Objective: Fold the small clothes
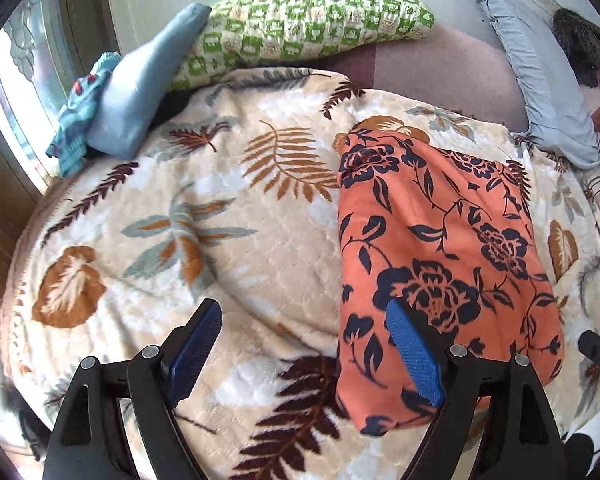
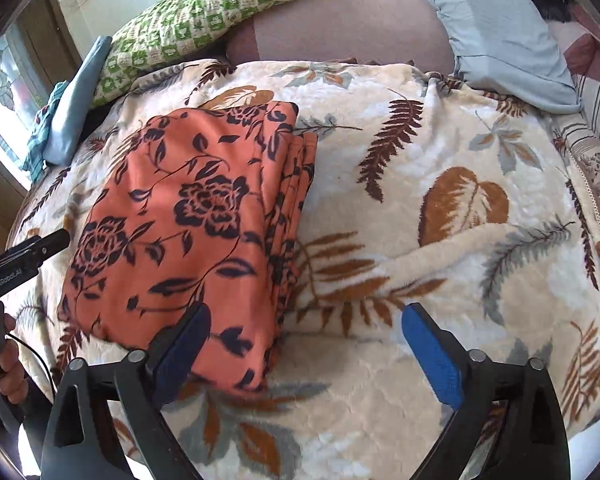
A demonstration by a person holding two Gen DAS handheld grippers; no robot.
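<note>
My left gripper (image 1: pixel 306 352) hangs nearest me with its blue pads spread wide and nothing between them; the right pad (image 1: pixel 414 354) sits in front of the near edge of the folded orange floral garment (image 1: pixel 440 240), but I cannot tell whether it touches the cloth. My right gripper (image 2: pixel 306 354) is spread just as wide and holds nothing, its left pad (image 2: pixel 184 350) over the garment's near corner and its other pad over bare blanket. In the right wrist view the body of my left gripper juts in from the left edge, with my hand (image 2: pixel 10 360) wrapped round its grip. The garment lies flat on the cream leaf-print blanket (image 2: pixel 440 208) as a neat rectangle, its stacked fold edges showing along its right side in the right wrist view. Beyond it, at the far left of the bed, a blue folded cloth (image 1: pixel 148 84) leans against a green checked pillow (image 1: pixel 300 24), with a turquoise patterned piece (image 1: pixel 82 112) beside it near the window. A pale blue pillow (image 1: pixel 540 80) rests at the far right, with a mauve cushion (image 1: pixel 440 64) between the two pillows.
</note>
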